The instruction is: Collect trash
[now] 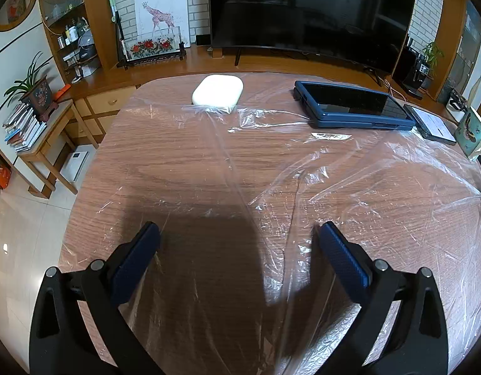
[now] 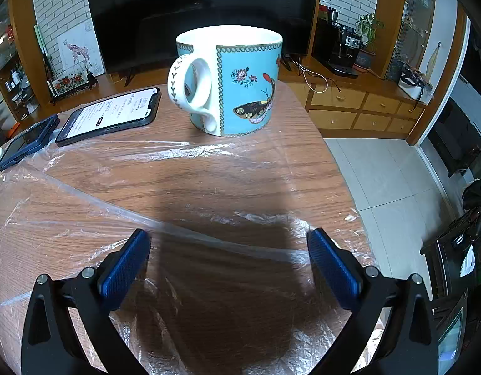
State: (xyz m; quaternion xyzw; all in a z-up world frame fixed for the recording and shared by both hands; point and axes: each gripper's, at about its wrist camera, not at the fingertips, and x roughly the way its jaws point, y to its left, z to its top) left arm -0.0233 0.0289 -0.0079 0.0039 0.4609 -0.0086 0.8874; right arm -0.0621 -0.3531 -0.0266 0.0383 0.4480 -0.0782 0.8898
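From the left wrist view, the left gripper (image 1: 237, 234) is wide open and holds nothing. It hangs low over the near part of the wooden table (image 1: 184, 143). The trash here looks like the clear plastic sheet (image 1: 350, 193), thin and crinkly, spread flat over most of the table top. It lies right under the claw and also runs far ahead and off to the right. One long fold in it starts near the far middle and runs down toward the near side, passing between the two blue pads (image 1: 137, 259). At the far edge a white case (image 1: 217, 91) sits on the sheet's far end, and a blue tablet (image 1: 353, 106) lies far right with a dark phone (image 1: 434, 125) just beside it. From the right wrist view, the right gripper (image 2: 229, 243) is wide open too, and empty. The same plastic sheet (image 2: 84, 218) is under it, with a bunched, wrinkly part close to the near right edge of the table (image 2: 209, 168), right by the right pad. A blue butterfly mug (image 2: 231, 81) stands upright straight ahead at the far side, and its near bottom edge seems to touch the sheet's far end. A lit phone (image 2: 112, 115) lies to the mug's left. I think both claws are just as near to the sheet, so either can pinch it, but the mug and the case may weigh down its far end.
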